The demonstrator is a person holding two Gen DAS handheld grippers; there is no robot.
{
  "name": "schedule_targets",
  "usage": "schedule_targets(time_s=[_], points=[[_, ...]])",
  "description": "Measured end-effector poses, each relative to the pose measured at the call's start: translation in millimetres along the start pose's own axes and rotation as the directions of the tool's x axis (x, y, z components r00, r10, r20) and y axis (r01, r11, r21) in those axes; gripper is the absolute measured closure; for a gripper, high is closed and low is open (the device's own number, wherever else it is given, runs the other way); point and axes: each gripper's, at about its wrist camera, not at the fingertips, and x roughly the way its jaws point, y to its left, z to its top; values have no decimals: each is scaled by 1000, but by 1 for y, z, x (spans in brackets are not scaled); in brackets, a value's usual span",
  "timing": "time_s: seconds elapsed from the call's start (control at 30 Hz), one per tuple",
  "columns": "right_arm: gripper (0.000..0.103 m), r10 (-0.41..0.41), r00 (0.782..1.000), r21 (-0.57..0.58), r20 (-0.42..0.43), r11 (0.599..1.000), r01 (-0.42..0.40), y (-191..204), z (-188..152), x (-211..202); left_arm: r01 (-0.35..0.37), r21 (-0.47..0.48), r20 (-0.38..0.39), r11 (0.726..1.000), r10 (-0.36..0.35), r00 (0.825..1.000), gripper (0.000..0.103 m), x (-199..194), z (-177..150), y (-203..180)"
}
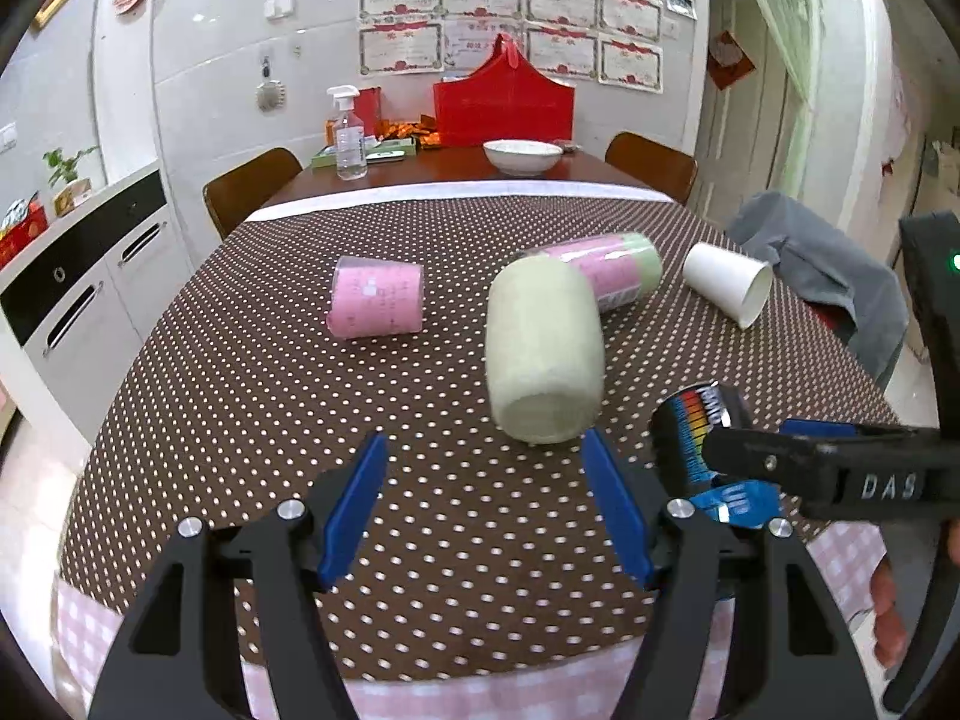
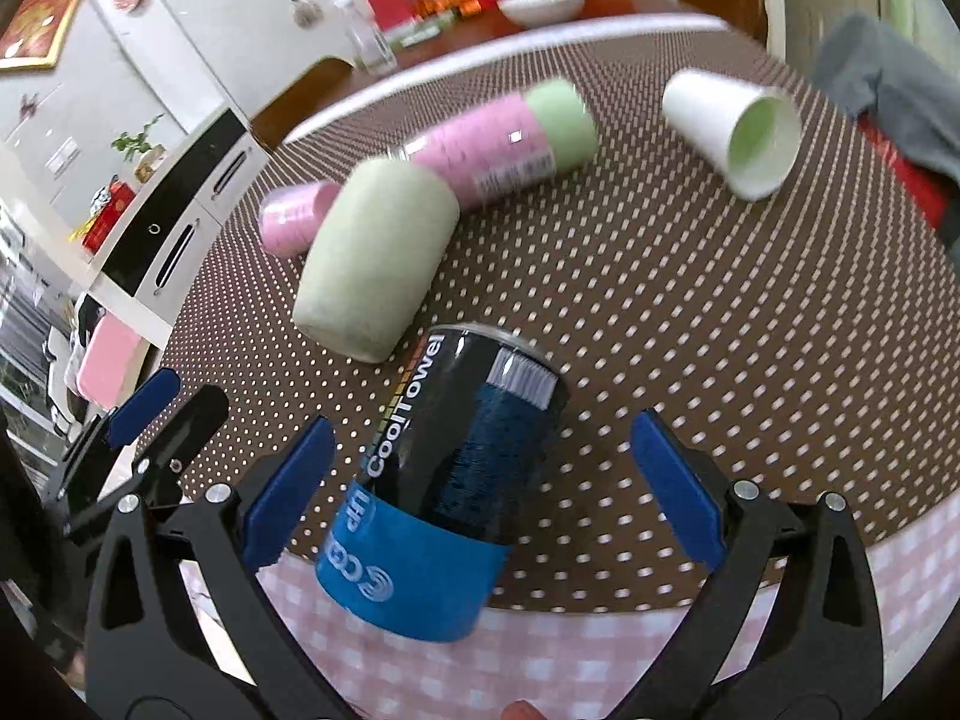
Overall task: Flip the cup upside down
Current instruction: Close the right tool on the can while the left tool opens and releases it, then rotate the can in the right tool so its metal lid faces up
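White paper cup [image 2: 732, 132] on side, mouth toward right; both grippers' jaws apart.

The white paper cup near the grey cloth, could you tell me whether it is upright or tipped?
Tipped: the white paper cup lies on its side, its open mouth facing sideways.

matt paper cup [image 1: 729, 283], polka-dot cloth [image 1: 300, 420]

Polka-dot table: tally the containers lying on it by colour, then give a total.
Green: 1, the green cup
Pink: 1, the pink cup
Pink and green: 1, the tube
White: 1, the white cup
Black and blue: 1, the can
Total: 5
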Motion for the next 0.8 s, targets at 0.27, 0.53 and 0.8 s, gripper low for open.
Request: schedule_targets(time_s=[0.27, 0.53, 0.8], points=[[14, 3, 993, 83, -122, 997, 7, -2, 5, 23, 56, -9, -27, 998, -56, 998, 36, 18, -2, 14], [28, 33, 977, 109, -209, 994, -11, 3, 13, 40, 74, -12, -49, 997, -75, 996, 36, 35, -4, 22], [30, 44, 972, 83, -233, 996, -26, 5, 26, 46, 89, -19, -67, 996, -90, 994, 36, 46, -2, 21]])
